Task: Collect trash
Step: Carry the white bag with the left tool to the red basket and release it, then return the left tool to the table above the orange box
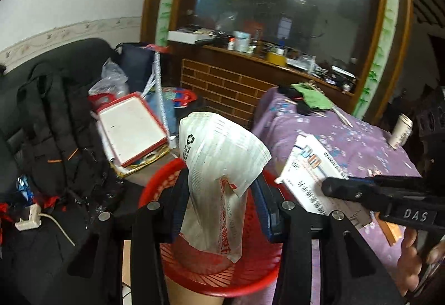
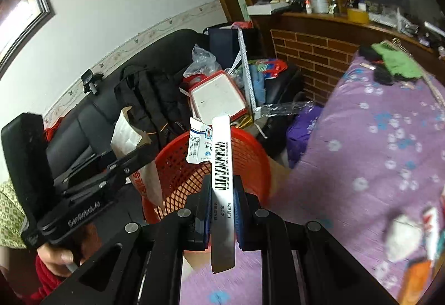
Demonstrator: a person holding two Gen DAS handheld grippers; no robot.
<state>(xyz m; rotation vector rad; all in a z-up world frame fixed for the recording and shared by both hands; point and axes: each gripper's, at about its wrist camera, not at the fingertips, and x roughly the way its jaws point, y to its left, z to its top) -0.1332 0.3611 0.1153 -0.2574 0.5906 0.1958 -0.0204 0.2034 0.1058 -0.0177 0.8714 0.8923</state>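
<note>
paper bag (image 1: 217,182) sitting between left gripper (image 1: 222,204) fingers above basket (image 1: 222,277), medicine box (image 2: 222,193) sitting in right gripper (image 2: 222,210) right of it, table (image 2: 375,152) lying rightward, sofa (image 2: 91,121) leftward behind

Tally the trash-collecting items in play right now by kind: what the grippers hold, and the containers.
Paper bags: 1, the white printed paper bag held in the left gripper.
Cardboard boxes: 1, the white flat medicine box held in the right gripper.
Baskets: 1, the red plastic mesh basket below both.
Total: 3
</note>
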